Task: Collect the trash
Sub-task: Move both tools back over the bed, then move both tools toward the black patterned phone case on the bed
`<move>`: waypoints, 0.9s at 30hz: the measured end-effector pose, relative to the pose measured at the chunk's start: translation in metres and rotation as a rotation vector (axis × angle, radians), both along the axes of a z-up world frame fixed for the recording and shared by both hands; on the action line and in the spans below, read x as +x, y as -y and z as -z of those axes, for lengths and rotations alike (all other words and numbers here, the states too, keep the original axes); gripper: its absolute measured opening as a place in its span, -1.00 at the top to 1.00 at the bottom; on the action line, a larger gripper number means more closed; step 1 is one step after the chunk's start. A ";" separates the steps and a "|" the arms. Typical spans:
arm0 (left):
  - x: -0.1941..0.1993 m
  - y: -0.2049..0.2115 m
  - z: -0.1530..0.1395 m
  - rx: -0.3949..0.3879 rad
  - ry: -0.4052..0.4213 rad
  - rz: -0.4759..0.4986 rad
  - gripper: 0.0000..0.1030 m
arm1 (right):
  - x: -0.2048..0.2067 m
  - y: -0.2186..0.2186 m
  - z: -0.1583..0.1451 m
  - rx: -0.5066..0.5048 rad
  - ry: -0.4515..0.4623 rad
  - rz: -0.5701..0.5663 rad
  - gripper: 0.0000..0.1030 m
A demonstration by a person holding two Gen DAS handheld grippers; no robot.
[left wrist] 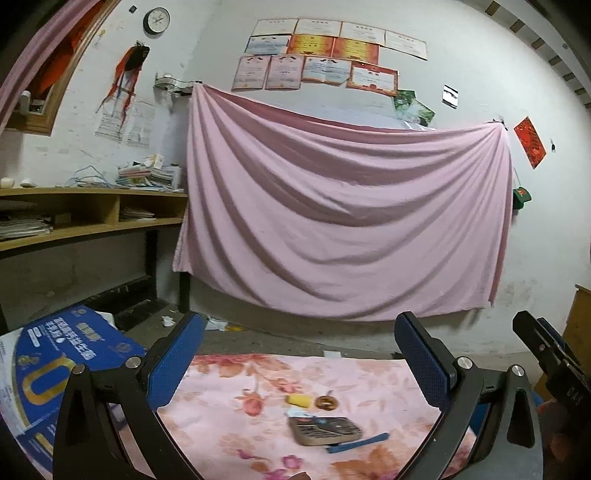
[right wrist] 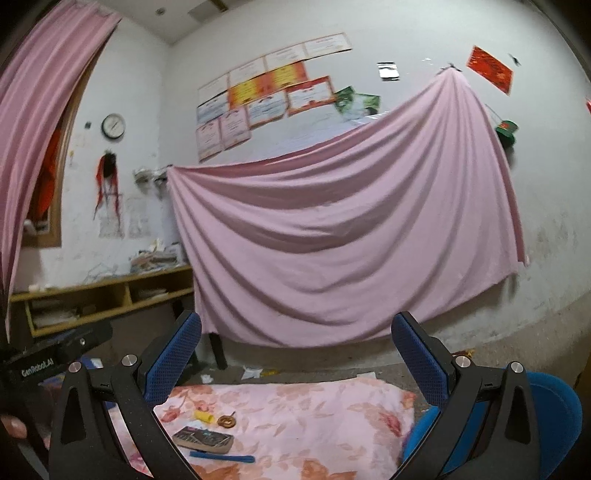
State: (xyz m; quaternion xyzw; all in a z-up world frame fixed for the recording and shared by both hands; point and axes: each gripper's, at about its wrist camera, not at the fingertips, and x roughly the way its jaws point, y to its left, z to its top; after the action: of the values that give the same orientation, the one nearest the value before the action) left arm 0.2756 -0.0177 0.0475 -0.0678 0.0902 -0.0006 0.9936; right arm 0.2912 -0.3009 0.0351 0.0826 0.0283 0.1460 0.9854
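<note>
On the flowered pink cloth (left wrist: 369, 376), the small things to be collected are lying in a loose cluster: a yellow crumpled scrap (left wrist: 299, 400) is sitting just beside a round brown disc (left wrist: 326, 402), a calculator (left wrist: 325, 430) is resting in front of them, and a blue pen (left wrist: 357, 443) is lying just by the calculator's near edge. In the right wrist view the same group is showing toward the cloth's left side: scrap (right wrist: 204, 416), disc (right wrist: 226, 421), calculator (right wrist: 203, 439), pen (right wrist: 222, 457).

The left gripper (left wrist: 299, 354) is standing with its jaws spread fully wide, holding nothing and hanging above the cluster. The right gripper (right wrist: 297, 354) is likewise gaping at full width and carrying nothing, with the cluster down by its left finger.

A blue printed box (left wrist: 66, 365) is lying at the left of the cloth, and a blue chair seat (right wrist: 550, 410) is showing at the right. White paper scraps (right wrist: 251, 372) are littering the floor beyond the cloth. A pink sheet (left wrist: 343, 214) is hanging on the wall behind, with certificates (left wrist: 321, 51) pinned above it, a clock (left wrist: 156, 20) and a wooden shelf (left wrist: 92, 210) to the left.
</note>
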 end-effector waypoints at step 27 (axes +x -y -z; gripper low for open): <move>0.060 -0.027 0.080 0.001 -0.407 0.070 -0.95 | 0.066 -0.051 0.059 -0.229 -0.504 0.007 -1.00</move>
State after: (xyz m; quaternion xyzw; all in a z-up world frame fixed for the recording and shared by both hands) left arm 0.3354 0.0095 -0.0328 -0.0627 0.2912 -0.0215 0.9544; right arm 0.3574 -0.2497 -0.0238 0.0043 0.2888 0.1134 0.9506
